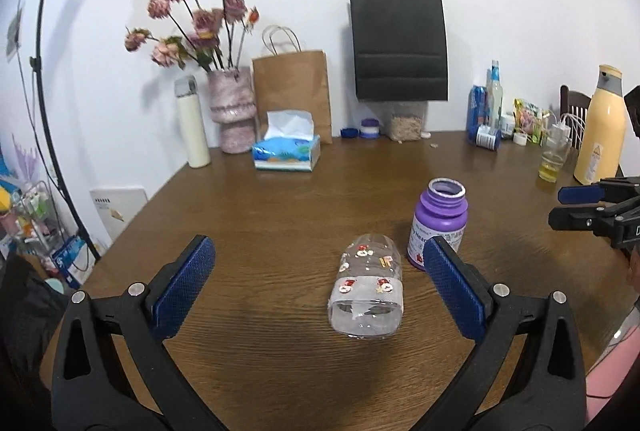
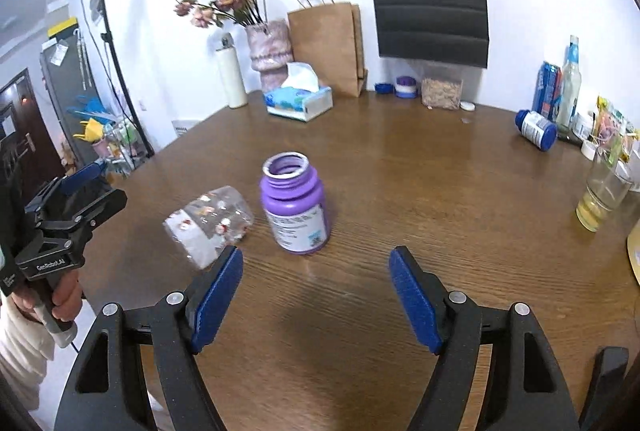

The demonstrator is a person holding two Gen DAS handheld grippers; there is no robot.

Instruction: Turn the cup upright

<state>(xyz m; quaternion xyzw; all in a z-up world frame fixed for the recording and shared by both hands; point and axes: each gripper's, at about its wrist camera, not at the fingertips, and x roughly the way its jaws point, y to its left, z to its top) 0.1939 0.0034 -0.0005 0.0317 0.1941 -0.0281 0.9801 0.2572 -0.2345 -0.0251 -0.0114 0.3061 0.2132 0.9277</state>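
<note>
We see the cup lying sideways between our left gripper fingers (spread wide); right gripper spread too.

Surface: one brown wooden table, grain visible, set against a white wall. Centre – a clear cup with small printed figures lies on its side; just beside it a purple bottle stands upright, uncapped. Back edge, left to right: cream flask, pink mottled vase with dried flowers, tissue box, brown paper bag, blue lid, small purple-lidded jar, clear container of grain. Right side – a blue bottle on its side, upright bottles, a glass with yellow liquid, a yellow thermos
</note>
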